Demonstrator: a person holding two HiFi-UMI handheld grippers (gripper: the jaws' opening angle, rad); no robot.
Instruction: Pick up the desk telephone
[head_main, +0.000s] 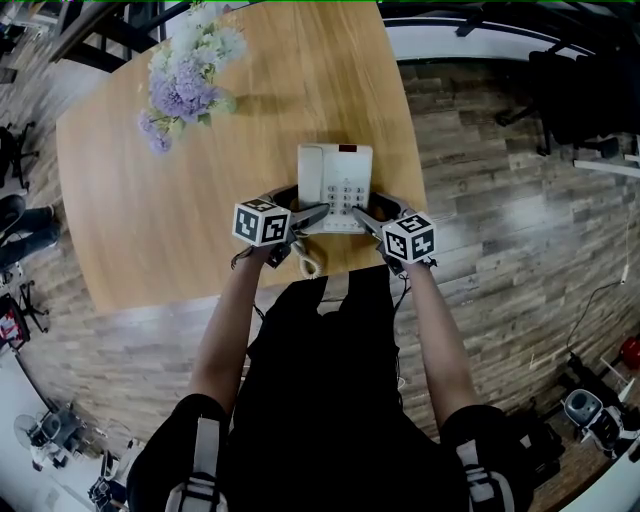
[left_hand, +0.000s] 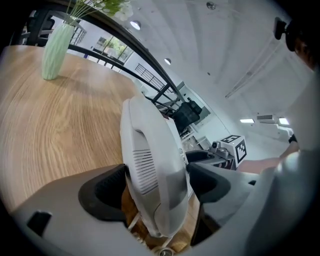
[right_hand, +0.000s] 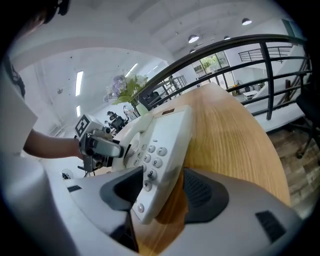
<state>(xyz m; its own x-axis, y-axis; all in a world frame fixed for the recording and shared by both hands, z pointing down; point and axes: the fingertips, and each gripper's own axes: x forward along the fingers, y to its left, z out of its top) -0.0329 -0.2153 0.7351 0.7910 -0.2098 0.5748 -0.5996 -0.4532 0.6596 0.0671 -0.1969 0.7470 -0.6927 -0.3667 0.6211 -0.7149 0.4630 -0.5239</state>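
Note:
The white desk telephone (head_main: 335, 185) lies flat on the wooden table (head_main: 150, 200), near its front edge. My left gripper (head_main: 316, 212) is at the phone's near left corner and my right gripper (head_main: 363, 214) at its near right corner. In the left gripper view the handset side of the phone (left_hand: 150, 160) stands between the jaws of the left gripper (left_hand: 156, 187); the jaws are wide and not pressing. In the right gripper view the keypad edge (right_hand: 160, 150) sits between the jaws of the right gripper (right_hand: 162, 192), with bare wood showing beside the right pad.
A vase of purple and white flowers (head_main: 185, 80) stands at the table's far left, its green vase (left_hand: 56, 45) in the left gripper view. The phone's coiled cord (head_main: 310, 265) hangs over the front edge. Wood floor surrounds the table.

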